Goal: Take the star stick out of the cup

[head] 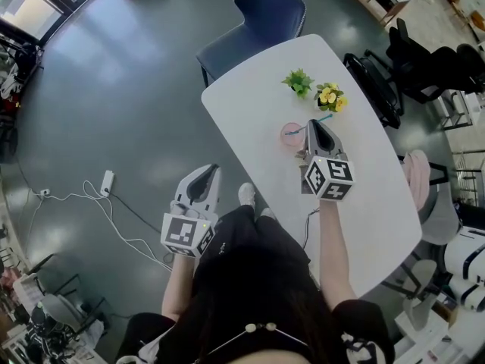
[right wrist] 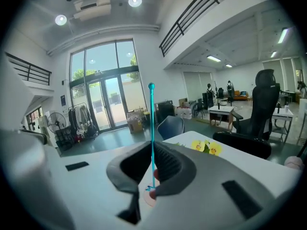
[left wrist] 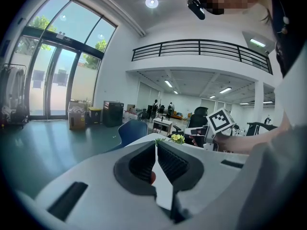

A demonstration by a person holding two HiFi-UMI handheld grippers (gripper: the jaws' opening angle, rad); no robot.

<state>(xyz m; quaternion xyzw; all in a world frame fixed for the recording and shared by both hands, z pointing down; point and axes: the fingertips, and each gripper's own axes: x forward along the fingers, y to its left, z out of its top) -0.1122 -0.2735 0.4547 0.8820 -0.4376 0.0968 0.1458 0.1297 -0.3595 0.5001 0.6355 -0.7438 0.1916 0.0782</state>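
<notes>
A pink cup (head: 291,134) stands on the white table (head: 371,203). My right gripper (head: 314,125) hovers just over the cup. In the right gripper view its jaws (right wrist: 152,164) are shut on a thin teal star stick (right wrist: 151,128), which runs straight up between the pads; the cup (right wrist: 148,198) shows as a pink patch under them. The stick's top end (head: 324,117) pokes out beside the gripper in the head view. My left gripper (head: 208,171) hangs off the table's left edge over the floor, jaws (left wrist: 156,159) shut on nothing.
A small green plant (head: 298,81) and a pot of yellow flowers (head: 330,97) stand just beyond the cup. A blue chair (head: 261,14) sits at the table's far end, and black office chairs (head: 379,82) at its right. A power strip with cable (head: 107,182) lies on the floor at left.
</notes>
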